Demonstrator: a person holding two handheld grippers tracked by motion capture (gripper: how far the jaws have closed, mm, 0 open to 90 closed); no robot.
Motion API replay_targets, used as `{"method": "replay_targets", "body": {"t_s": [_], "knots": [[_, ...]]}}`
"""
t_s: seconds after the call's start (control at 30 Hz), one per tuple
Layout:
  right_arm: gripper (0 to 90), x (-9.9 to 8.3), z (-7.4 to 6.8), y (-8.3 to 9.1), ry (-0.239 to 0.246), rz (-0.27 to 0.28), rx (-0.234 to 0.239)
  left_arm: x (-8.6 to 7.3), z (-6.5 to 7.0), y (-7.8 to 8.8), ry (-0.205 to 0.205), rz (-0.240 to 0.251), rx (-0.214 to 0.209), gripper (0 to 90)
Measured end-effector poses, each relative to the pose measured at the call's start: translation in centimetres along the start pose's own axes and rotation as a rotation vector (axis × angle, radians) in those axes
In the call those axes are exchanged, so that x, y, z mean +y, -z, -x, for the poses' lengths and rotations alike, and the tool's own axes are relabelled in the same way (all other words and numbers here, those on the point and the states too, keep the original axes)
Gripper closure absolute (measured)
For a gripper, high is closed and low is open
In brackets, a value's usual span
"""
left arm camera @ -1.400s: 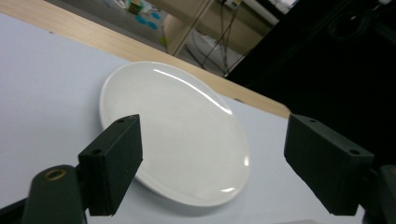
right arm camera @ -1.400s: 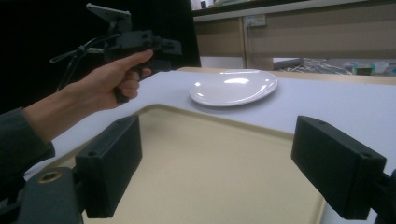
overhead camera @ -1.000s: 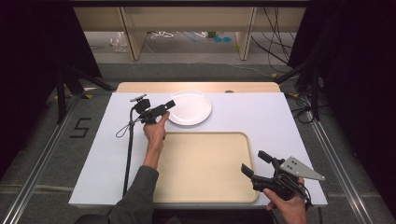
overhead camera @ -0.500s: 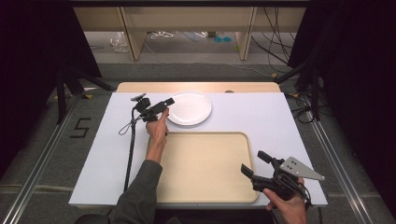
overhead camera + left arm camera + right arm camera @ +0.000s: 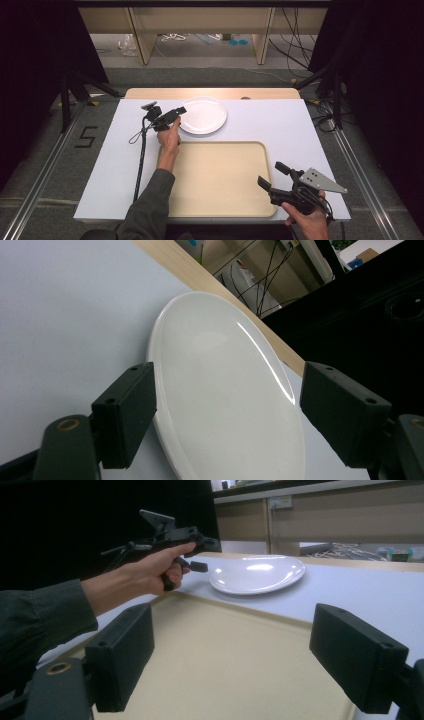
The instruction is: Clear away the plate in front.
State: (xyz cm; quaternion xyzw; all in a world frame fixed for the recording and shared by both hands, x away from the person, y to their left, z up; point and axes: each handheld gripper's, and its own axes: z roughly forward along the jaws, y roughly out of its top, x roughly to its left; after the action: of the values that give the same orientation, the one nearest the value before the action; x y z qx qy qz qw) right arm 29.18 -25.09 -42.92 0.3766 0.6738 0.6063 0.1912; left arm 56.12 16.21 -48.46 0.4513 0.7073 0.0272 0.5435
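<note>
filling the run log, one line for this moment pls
left gripper: open, at white plate rim | right gripper: open, over tray | plate on table

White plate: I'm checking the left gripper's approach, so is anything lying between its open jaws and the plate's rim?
Nothing visible. The left gripper sits open right at the near-left rim of the white plate, with bare table around it.

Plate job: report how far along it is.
Done: the left tool has reached the plate, jaws open at its rim. In hand: closing on that rim. Left: plate sits on the table, not yet on the empty tray. Right tool waits open over the tray's corner.
</note>
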Motion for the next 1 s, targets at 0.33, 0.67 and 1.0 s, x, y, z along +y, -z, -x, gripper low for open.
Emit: {"method": "replay_targets", "body": {"t_s": [0.33, 0.67, 1.0], "knots": [[19.0, 0.1, -0.1, 0.1, 0.009, -0.011, -0.014, -0.6, -0.3, -1.0, 0.03, -0.02, 0.025, 24.8], [19.1, 0.1, -0.1, 0.1, -0.004, 0.0, 0.003, -0.7, -0.6, -1.3, 0.087, -0.014, 0.047, 26.7], [19.5, 0.1, -0.1, 0.2, 0.004, -0.005, 0.002, -0.8, -0.6, -1.4, 0.153, 0.003, 0.041, 35.0]]}}
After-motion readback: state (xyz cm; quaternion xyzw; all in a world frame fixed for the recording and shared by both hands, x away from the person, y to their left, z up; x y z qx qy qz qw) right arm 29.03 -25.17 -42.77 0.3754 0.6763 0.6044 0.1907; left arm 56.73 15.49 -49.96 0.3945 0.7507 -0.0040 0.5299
